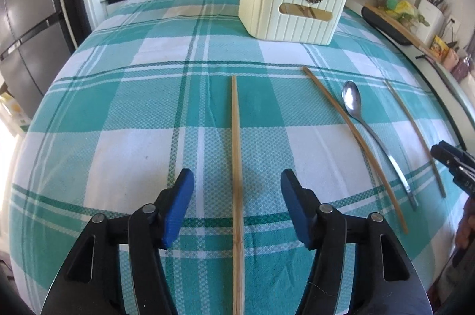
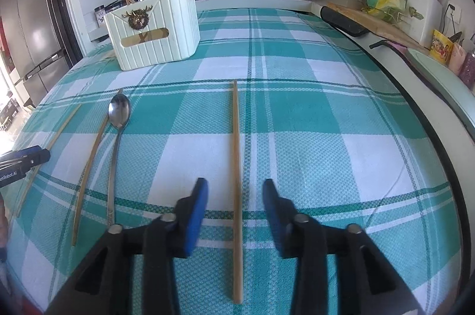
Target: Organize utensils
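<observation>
My left gripper jaws stand apart astride a pale bamboo chopstick lying toward 12 o'clock on the tabletop. My right gripper jaws likewise gape around another chopstick; its near end is sharp, the jaws blurred.

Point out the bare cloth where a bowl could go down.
Free: the teal checked tablecloth right of the rightmost bamboo chopstick, up to the counter edge; also between the cream ribbed utensil box and the utensil tips. Crowded: around the steel spoon, chopsticks either side.
</observation>
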